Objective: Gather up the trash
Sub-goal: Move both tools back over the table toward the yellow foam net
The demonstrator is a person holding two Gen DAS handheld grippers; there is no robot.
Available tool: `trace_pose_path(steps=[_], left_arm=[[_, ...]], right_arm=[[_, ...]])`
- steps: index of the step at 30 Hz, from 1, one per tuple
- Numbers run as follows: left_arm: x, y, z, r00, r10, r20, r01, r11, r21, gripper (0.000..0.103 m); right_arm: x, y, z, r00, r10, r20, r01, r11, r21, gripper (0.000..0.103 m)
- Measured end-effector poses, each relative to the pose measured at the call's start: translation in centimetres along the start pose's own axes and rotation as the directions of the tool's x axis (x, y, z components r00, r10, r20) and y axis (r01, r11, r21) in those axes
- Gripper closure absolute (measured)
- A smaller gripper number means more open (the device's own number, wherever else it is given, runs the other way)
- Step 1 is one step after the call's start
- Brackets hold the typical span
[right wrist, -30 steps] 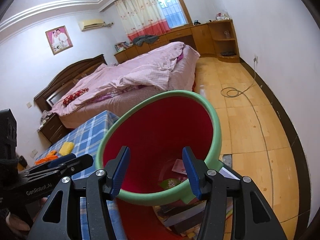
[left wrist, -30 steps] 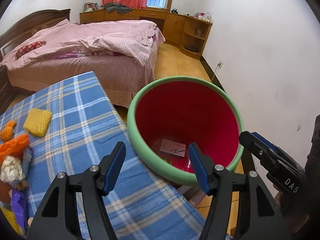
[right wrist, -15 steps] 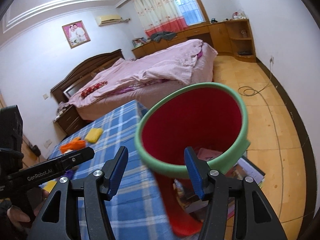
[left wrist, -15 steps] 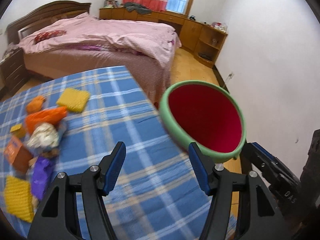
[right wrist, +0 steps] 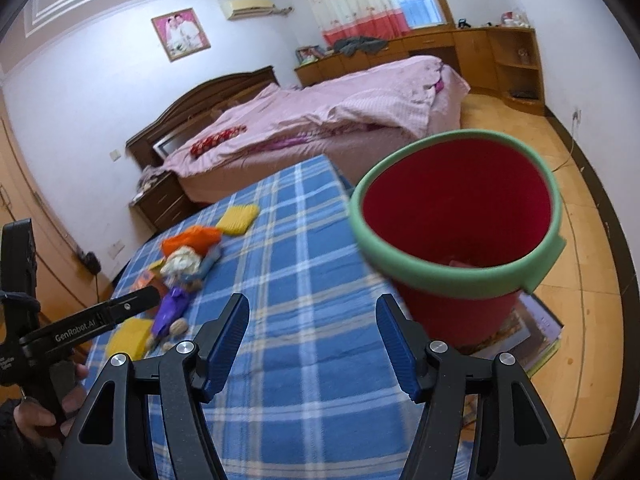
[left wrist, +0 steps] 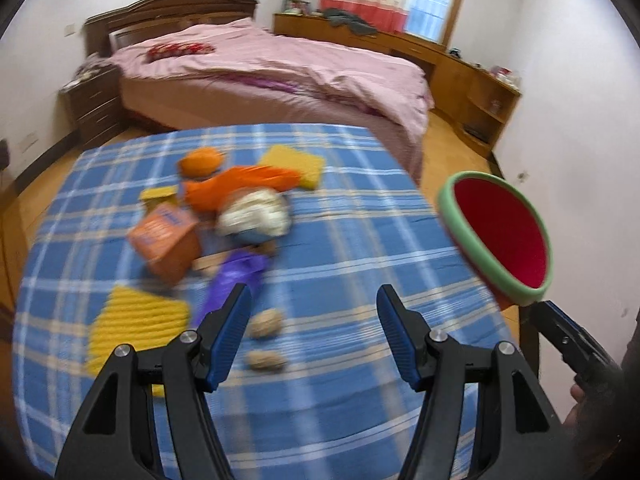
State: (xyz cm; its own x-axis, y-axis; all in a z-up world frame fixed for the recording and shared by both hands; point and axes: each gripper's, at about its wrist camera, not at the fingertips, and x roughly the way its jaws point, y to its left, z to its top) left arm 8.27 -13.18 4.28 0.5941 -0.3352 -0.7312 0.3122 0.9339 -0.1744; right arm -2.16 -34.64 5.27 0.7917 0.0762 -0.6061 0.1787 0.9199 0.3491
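A pile of trash lies on the blue plaid table [left wrist: 360, 240]: an orange bag [left wrist: 240, 188], an orange box [left wrist: 166, 240], a crumpled white wrapper [left wrist: 256, 212], a purple wrapper [left wrist: 232, 280] and two peanut shells [left wrist: 264, 322]. My left gripper [left wrist: 312, 300] hovers just short of the pile, open and empty. The red bin with a green rim [right wrist: 456, 216] stands off the table's right edge. My right gripper [right wrist: 312, 304] hangs over the table beside the bin; its jaws are opening with nothing between them.
Yellow cloth squares [left wrist: 136, 320] [left wrist: 292, 164] lie on the table near the pile. A pink bed [left wrist: 280, 72] stands behind the table, wooden cabinets [right wrist: 480, 52] along the far wall. Books or papers [right wrist: 532, 332] lie on the floor under the bin.
Both views have swung left, away from the bin's inside and onto the table. The trash pile now sits ahead of my left gripper. My right gripper's jaws stand wider.
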Motion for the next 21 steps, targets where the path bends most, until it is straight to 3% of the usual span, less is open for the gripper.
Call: trace_pose_path(steps=[13,21], left_arm=[[-0.4,9.3,-2.2,0.987,0.158,-0.035,-0.161,0.980,-0.115,0.038],[1.4,11.9,-3.0,0.971,0.221,-0.095,-0.232,0.964,-0.130,0.038]], right_arm=[[2.9,2.8,-3.0,0.994,-0.001,-0.111,-0.001,1.000,-0.020,0.035],[3.8,3.9,-3.7,0.989,-0.006,-0.145,0.000,0.999,-0.039,0.035]])
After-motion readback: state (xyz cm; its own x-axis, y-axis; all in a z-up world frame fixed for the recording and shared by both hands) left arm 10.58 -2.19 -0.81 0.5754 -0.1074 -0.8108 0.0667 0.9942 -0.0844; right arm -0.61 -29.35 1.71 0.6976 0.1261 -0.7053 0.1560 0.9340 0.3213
